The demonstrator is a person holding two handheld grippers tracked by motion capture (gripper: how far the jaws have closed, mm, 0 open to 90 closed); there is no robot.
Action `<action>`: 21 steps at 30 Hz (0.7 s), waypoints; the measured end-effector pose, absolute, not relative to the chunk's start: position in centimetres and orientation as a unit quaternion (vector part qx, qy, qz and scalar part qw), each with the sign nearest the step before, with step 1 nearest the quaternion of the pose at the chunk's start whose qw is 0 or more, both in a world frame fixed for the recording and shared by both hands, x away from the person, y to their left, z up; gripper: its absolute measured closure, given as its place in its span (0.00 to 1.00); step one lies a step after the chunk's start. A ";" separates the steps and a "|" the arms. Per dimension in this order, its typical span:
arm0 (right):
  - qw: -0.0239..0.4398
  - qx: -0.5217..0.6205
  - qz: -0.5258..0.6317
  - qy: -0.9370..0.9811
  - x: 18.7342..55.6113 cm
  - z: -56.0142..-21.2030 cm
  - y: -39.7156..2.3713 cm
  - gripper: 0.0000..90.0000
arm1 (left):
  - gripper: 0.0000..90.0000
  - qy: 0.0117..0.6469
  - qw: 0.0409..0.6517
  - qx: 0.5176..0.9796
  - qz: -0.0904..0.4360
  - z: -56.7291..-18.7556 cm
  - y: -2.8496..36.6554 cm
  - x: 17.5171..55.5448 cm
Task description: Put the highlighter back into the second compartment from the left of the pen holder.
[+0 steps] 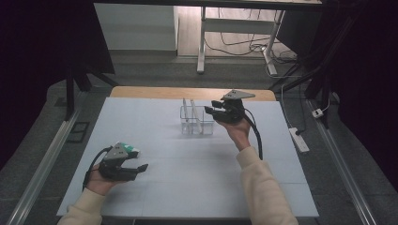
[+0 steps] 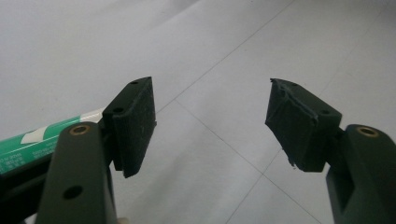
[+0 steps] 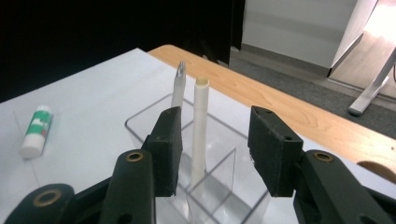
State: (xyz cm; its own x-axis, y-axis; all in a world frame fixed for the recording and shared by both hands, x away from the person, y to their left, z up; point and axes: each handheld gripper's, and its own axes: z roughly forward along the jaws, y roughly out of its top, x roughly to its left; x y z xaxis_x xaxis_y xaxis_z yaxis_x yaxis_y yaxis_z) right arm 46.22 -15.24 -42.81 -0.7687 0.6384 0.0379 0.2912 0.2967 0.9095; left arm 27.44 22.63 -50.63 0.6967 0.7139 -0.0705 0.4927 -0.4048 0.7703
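Beside left gripper (image 2: 210, 123), green glue stick (image 2: 32, 142)

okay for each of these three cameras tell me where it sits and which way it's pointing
High view: fixed above the person's side, looking forward and down on the white table; both forearms, left gripper and right gripper show.
Left gripper view: rides the left gripper, looking down at bare tabletop between open jaws; green-and-white tube beside it.
Right gripper view: rides the right gripper, facing the clear organizer and its two white pens.
Shared: the tube and organizer appear in the high view too.
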 end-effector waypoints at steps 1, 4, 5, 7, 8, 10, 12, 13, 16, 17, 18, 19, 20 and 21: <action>0.170 0.295 0.510 0.790 46.1 -42.9 -15.4 0.59 | 0.37 0.366 0.406 0.827 0.136 -50.6 22.7 27.4; 0.170 0.294 0.503 0.795 45.6 -43.2 -16.0 0.58 | 0.37 0.366 0.406 0.826 0.136 -50.6 22.7 27.4; 0.170 0.294 0.501 0.796 45.4 -43.2 -16.2 0.58 | 0.37 0.367 0.406 0.826 0.136 -50.6 22.7 27.4; 0.170 0.295 0.493 0.801 45.1 -43.4 -16.6 0.58 | 0.37 0.367 0.406 0.826 0.136 -50.6 22.7 27.4; 0.169 0.294 0.489 0.803 44.9 -43.6 -16.8 0.58 | 0.37 0.367 0.406 0.826 0.136 -50.6 22.7 27.4; 0.169 0.293 0.486 0.806 44.6 -43.7 -17.2 0.57 | 0.37 0.367 0.406 0.826 0.136 -50.6 22.7 27.4; 0.165 0.295 0.483 0.808 44.3 -43.9 -17.7 0.56 | 0.37 0.367 0.406 0.826 0.137 -50.6 22.7 27.4; 0.163 0.296 0.480 0.810 44.1 -44.0 -18.0 0.56 | 0.37 0.367 0.406 0.826 0.136 -50.6 22.7 27.4; 0.162 0.299 0.477 0.810 43.5 -44.4 -18.8 0.55 | 0.37 0.367 0.405 0.826 0.137 -50.6 22.7 27.4; 0.160 0.301 0.475 0.811 43.3 -44.5 -19.1 0.55 | 0.37 0.368 0.405 0.826 0.137 -50.6 22.7 27.4; 0.157 0.302 0.475 0.811 43.1 -44.7 -19.4 0.54 | 0.37 0.368 0.405 0.826 0.137 -50.6 22.7 27.4; 0.160 0.302 0.470 0.814 42.8 -44.8 -19.8 0.54 | 0.37 0.368 0.405 0.826 0.137 -50.6 22.7 27.4; 0.161 0.303 0.469 0.814 42.6 -44.9 -20.1 0.53 | 0.37 0.368 0.406 0.825 0.137 -50.6 22.7 27.4; 0.161 0.305 0.468 0.814 42.3 -45.0 -20.4 0.53 | 0.37 0.368 0.406 0.825 0.137 -50.6 22.7 27.4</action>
